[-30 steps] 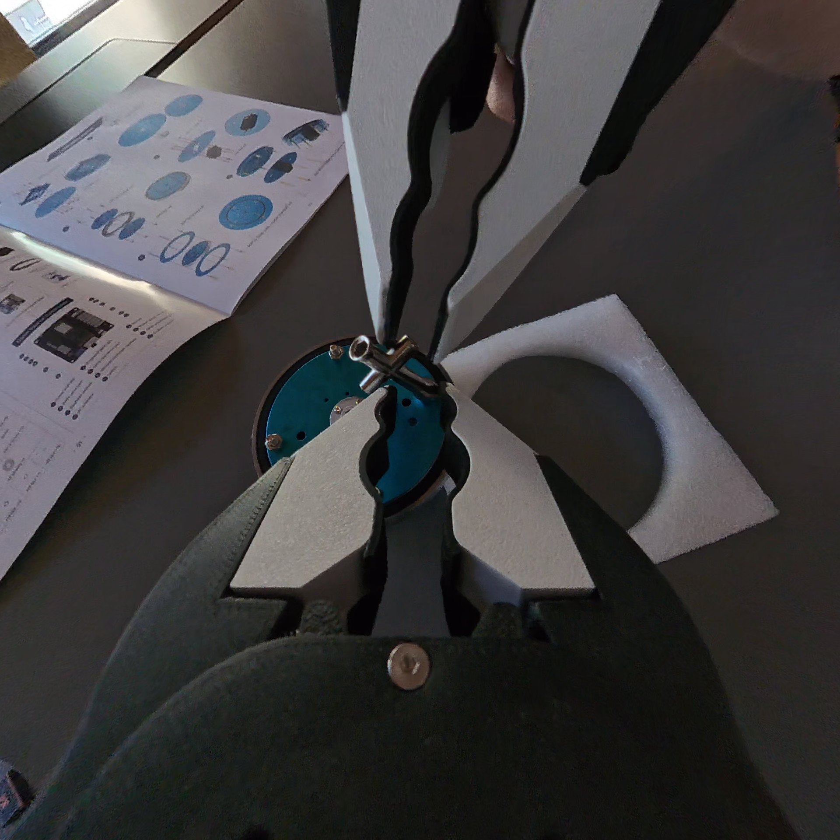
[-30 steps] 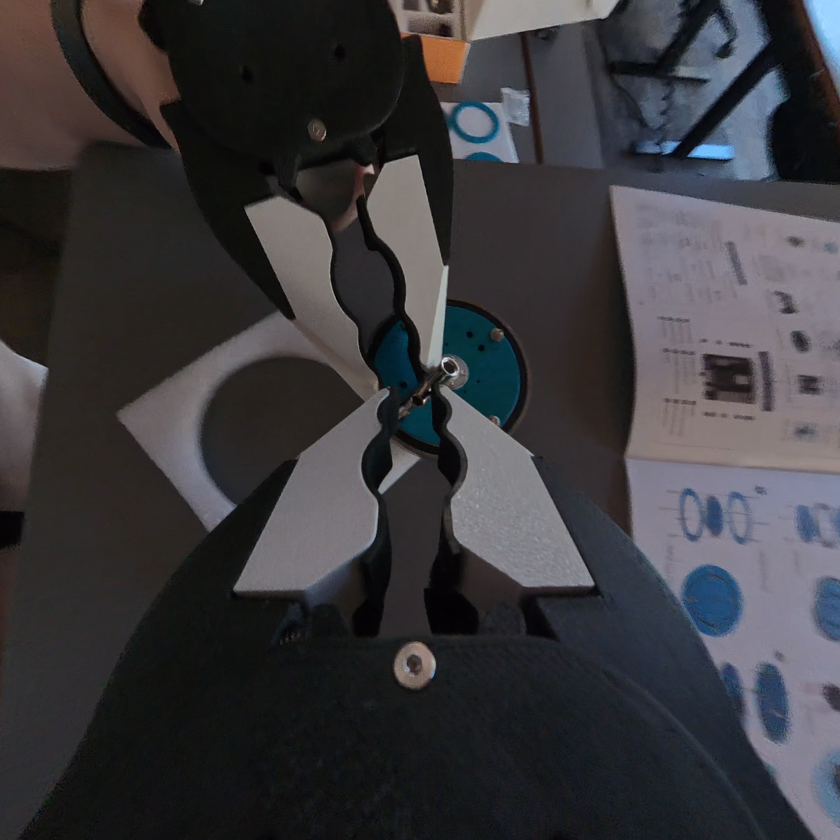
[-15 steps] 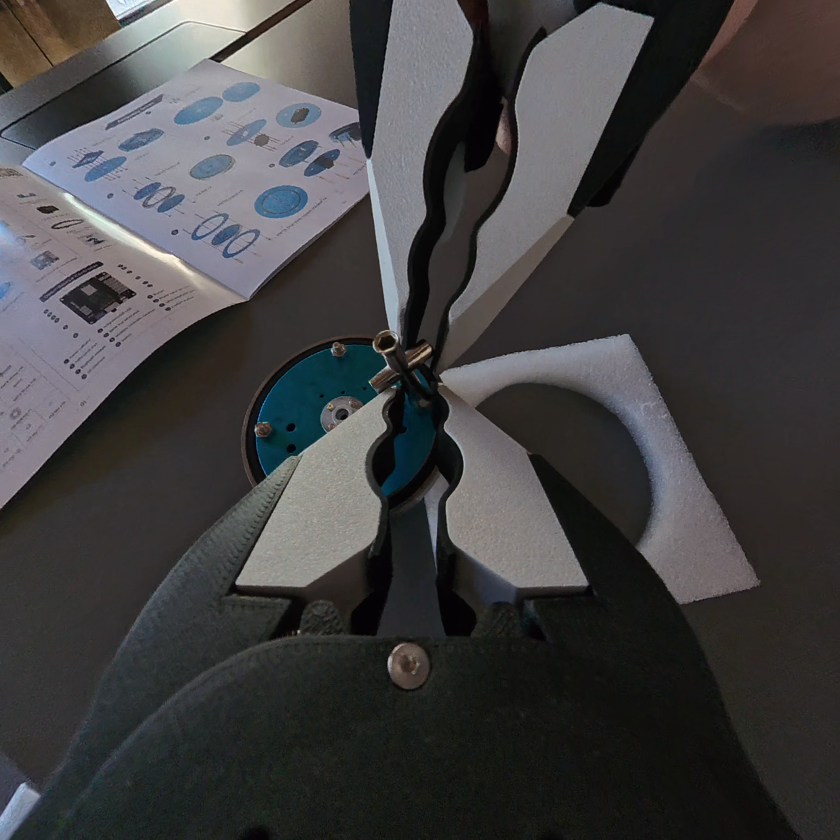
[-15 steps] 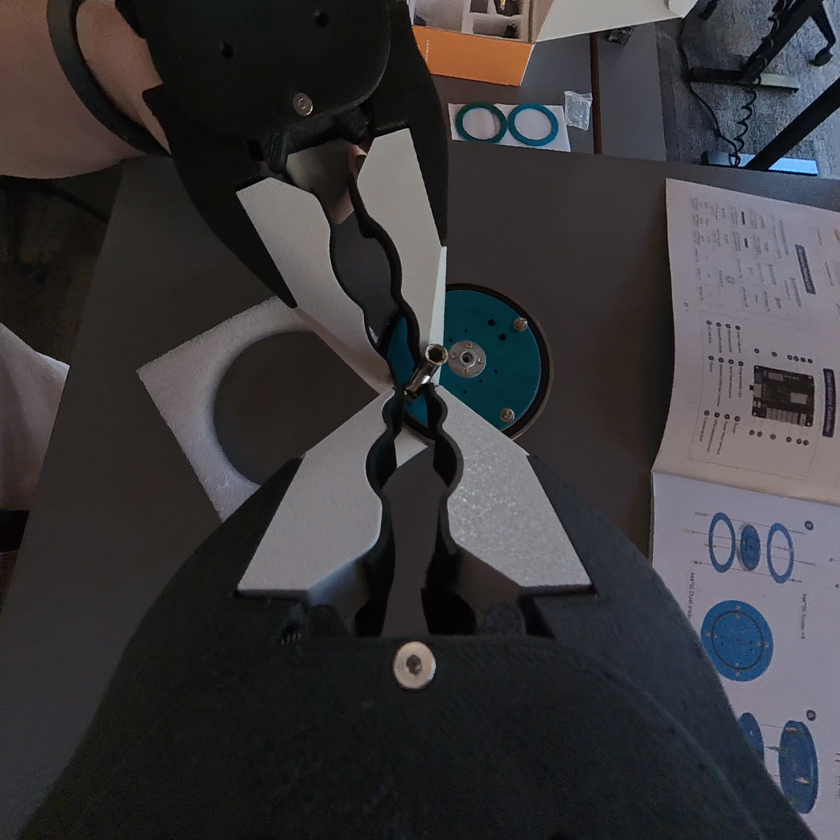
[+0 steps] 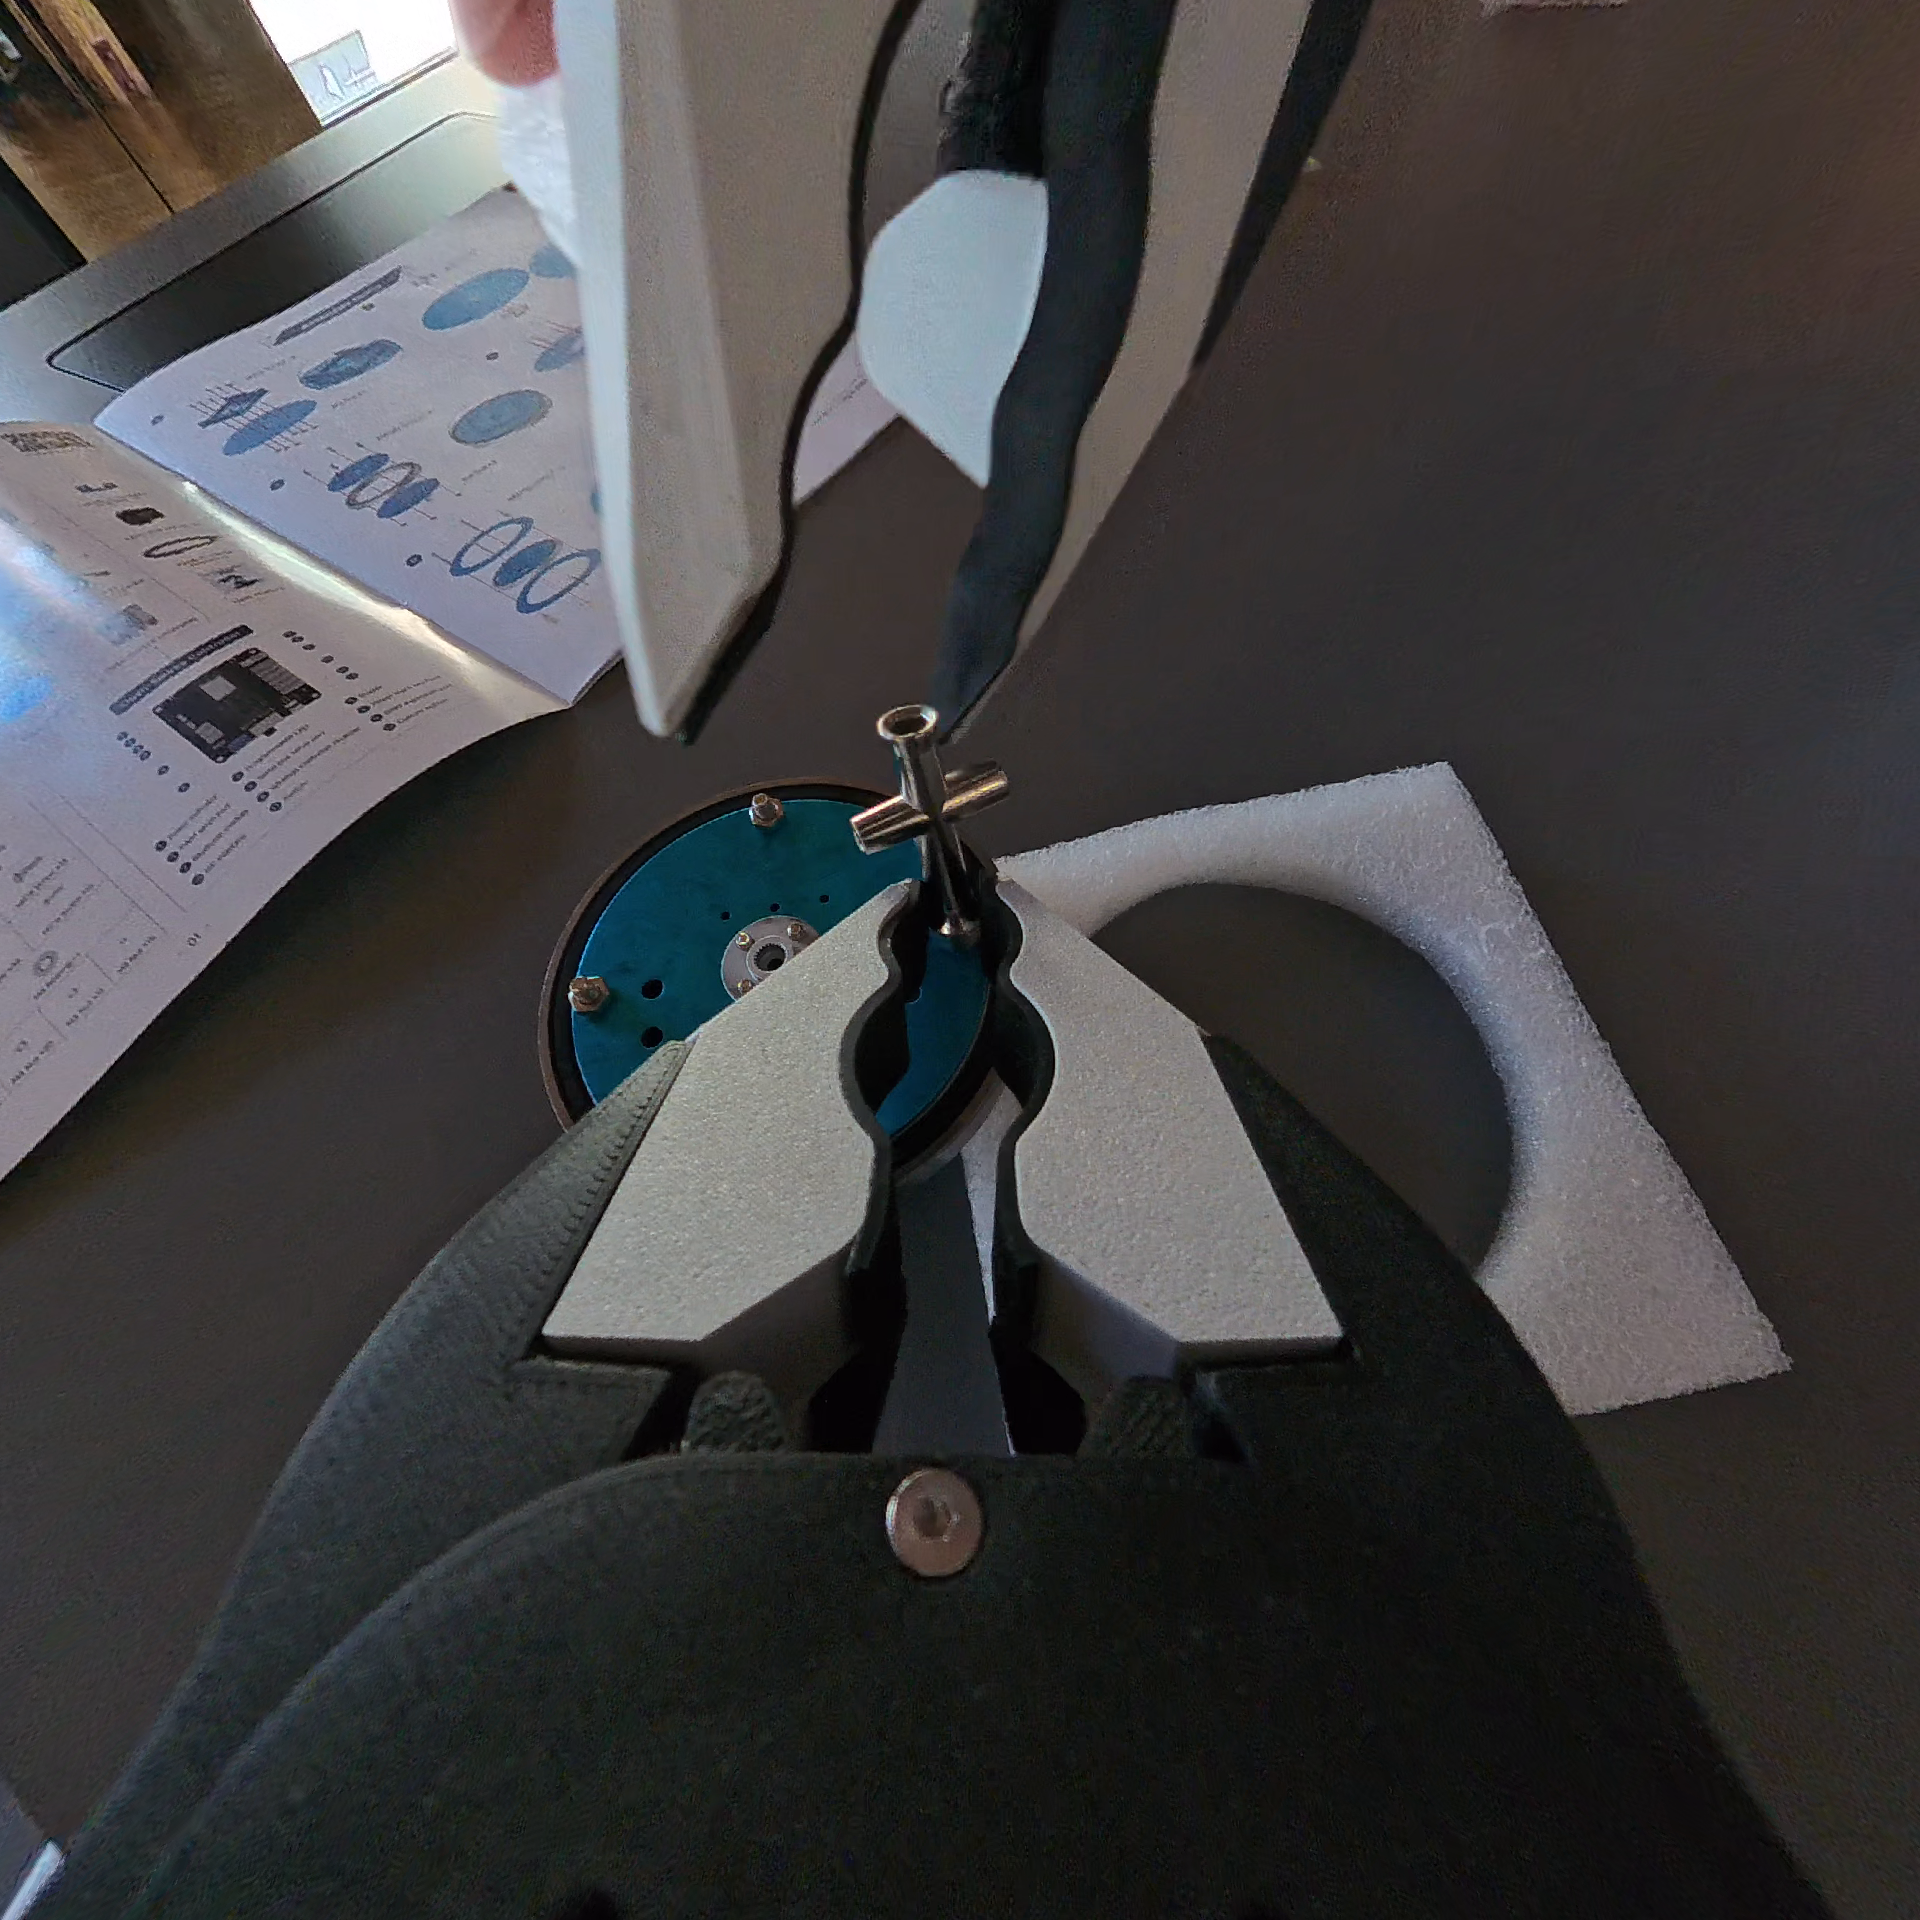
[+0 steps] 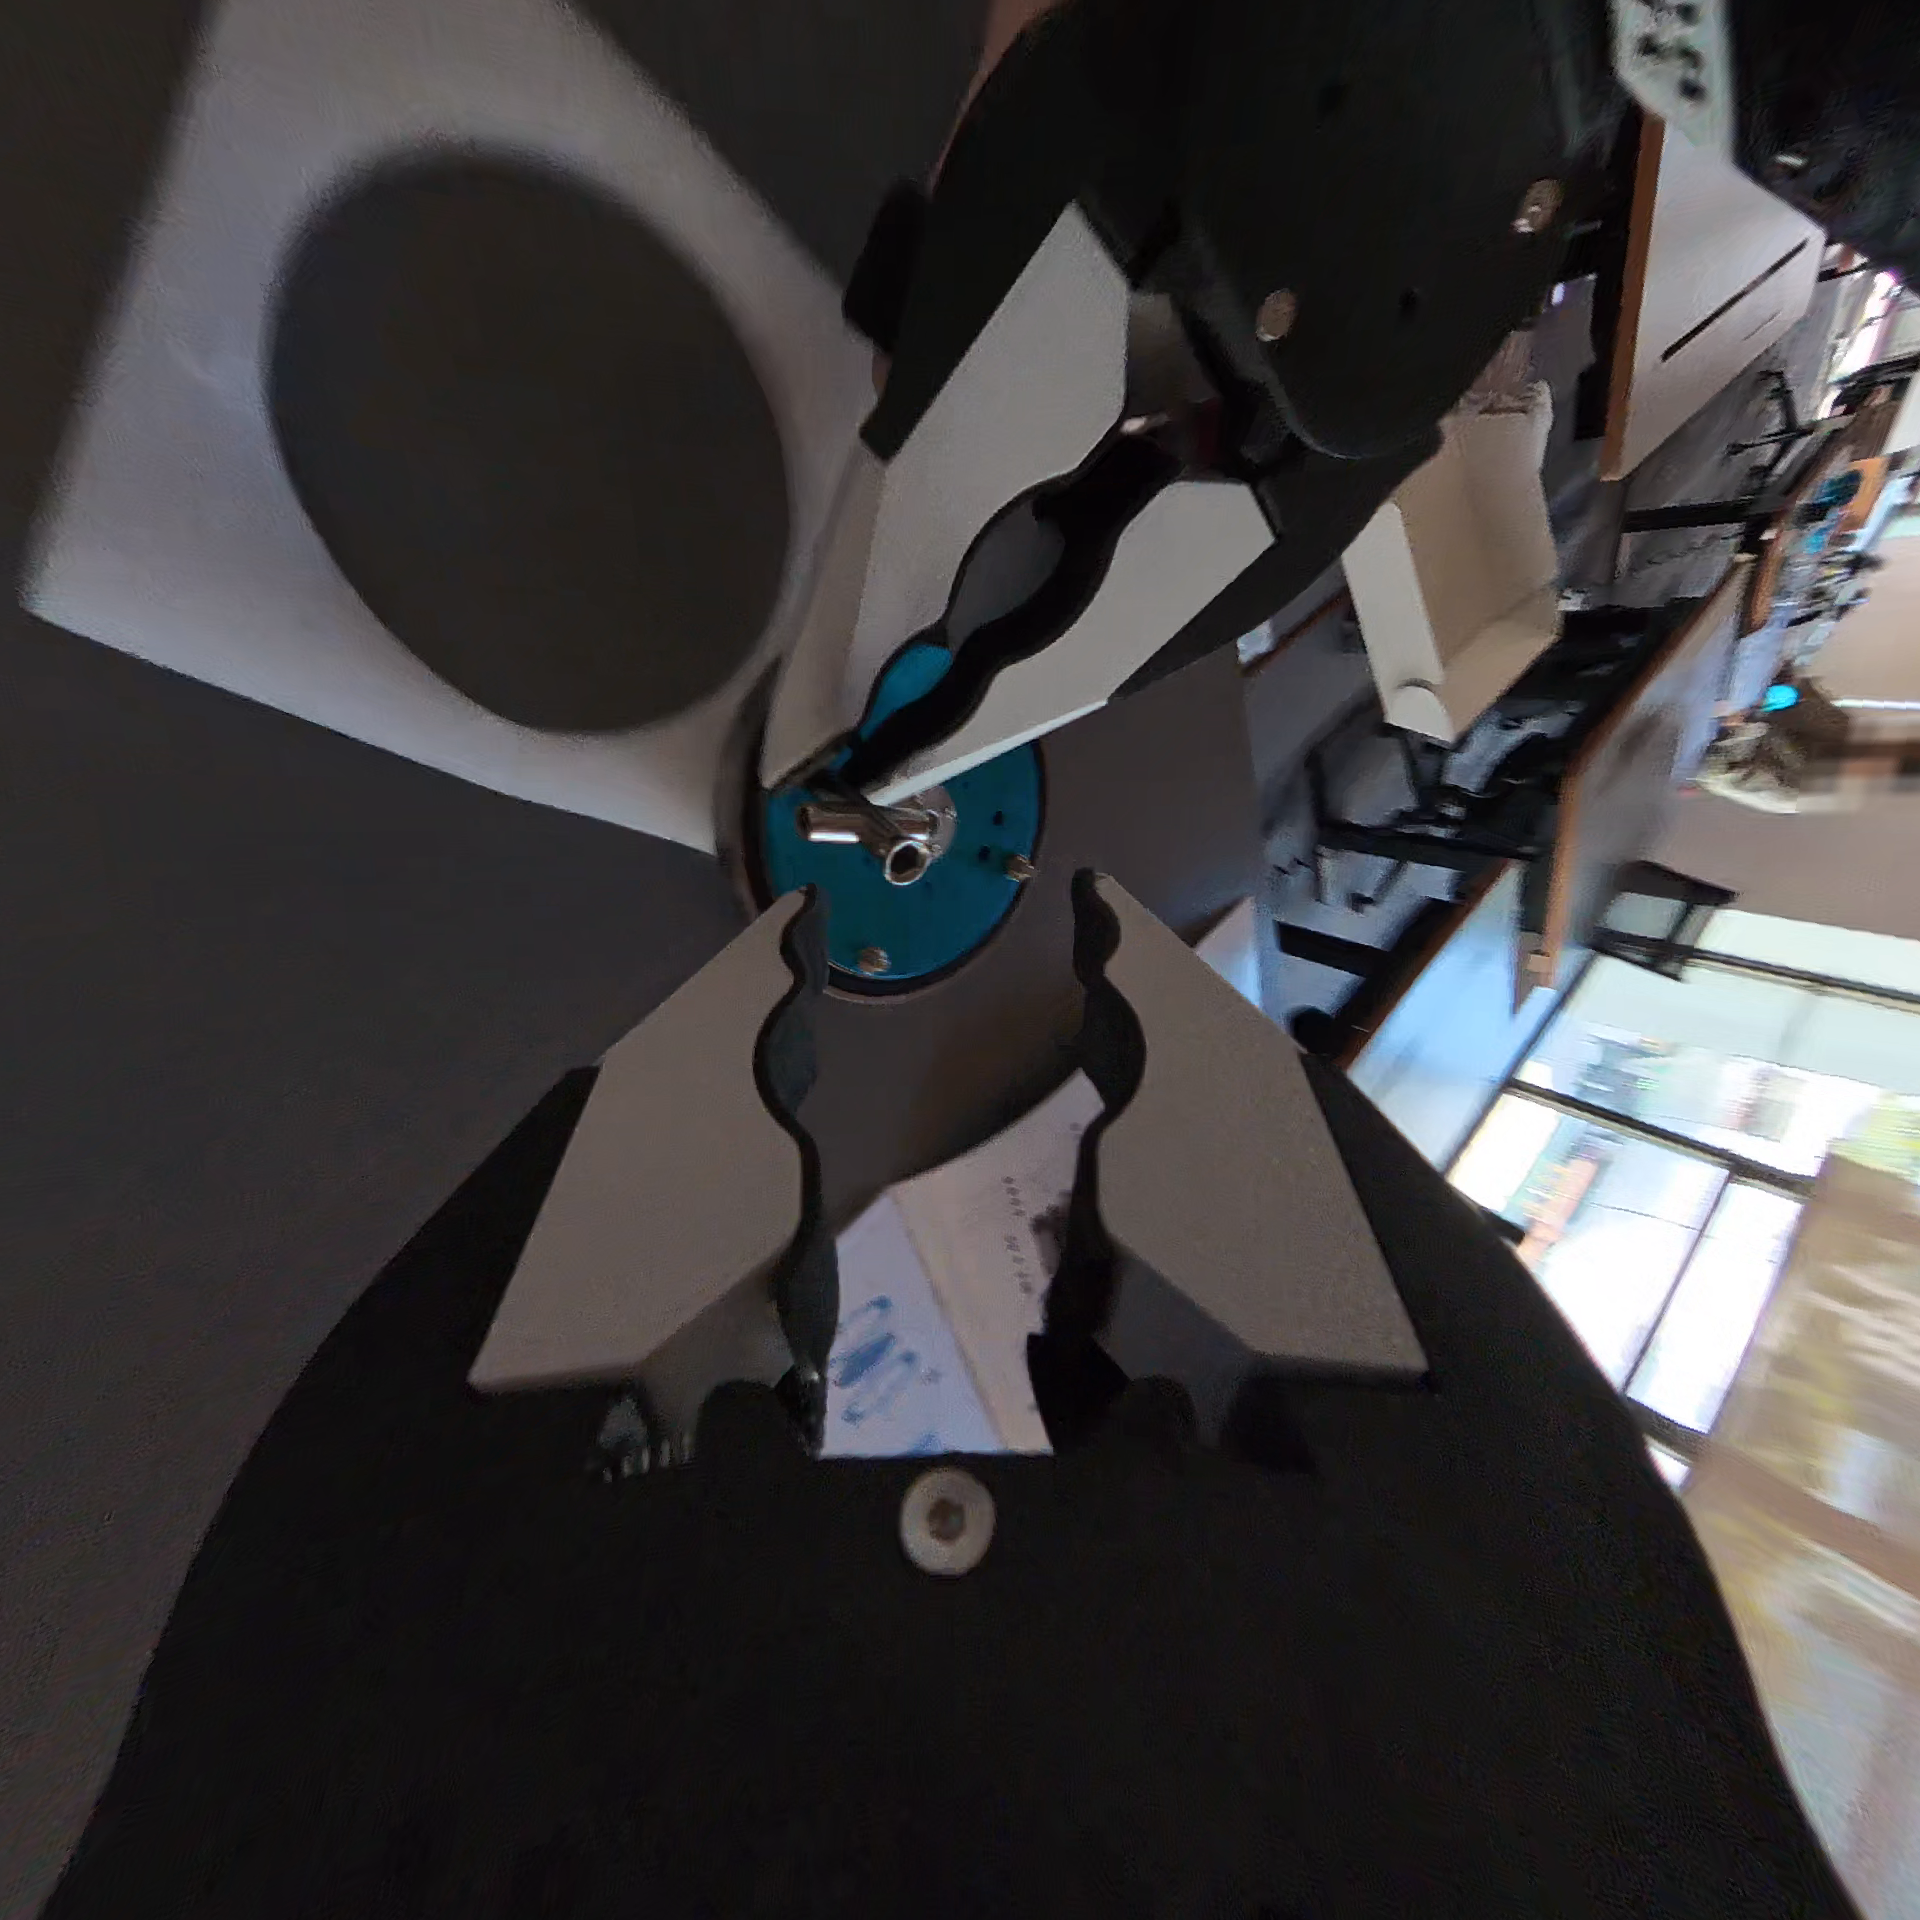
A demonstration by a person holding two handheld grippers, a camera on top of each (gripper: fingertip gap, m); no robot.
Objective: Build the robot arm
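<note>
A small silver cross-shaped wrench (image 5: pixel 928 818) stands upright over a blue metal disc (image 5: pixel 707 935) that lies on the dark table. My left gripper (image 5: pixel 951 902) is shut on the wrench's lower arm. My right gripper (image 5: pixel 810 722) hangs just above the wrench, open, and one fingertip is close to the wrench's top socket. In the right wrist view my right gripper (image 6: pixel 940 894) is open, with the wrench (image 6: pixel 873 831) and the disc (image 6: pixel 935 925) just past its tips. The left gripper (image 6: pixel 847 784) comes in from above there.
A white foam square with a round hole (image 5: pixel 1538 1039) lies right of the disc, touching it; it also shows in the right wrist view (image 6: pixel 156 468). An open instruction booklet (image 5: pixel 260 623) lies to the left. Boxes, shelving and windows fill the right wrist view's background (image 6: pixel 1455 582). The left gripper's tips are roughly 4 cm from the right gripper's.
My right gripper has opened and let go of the wrench, lifting slightly and rolling to one side. My left gripper keeps hold of the wrench, now more upright.
</note>
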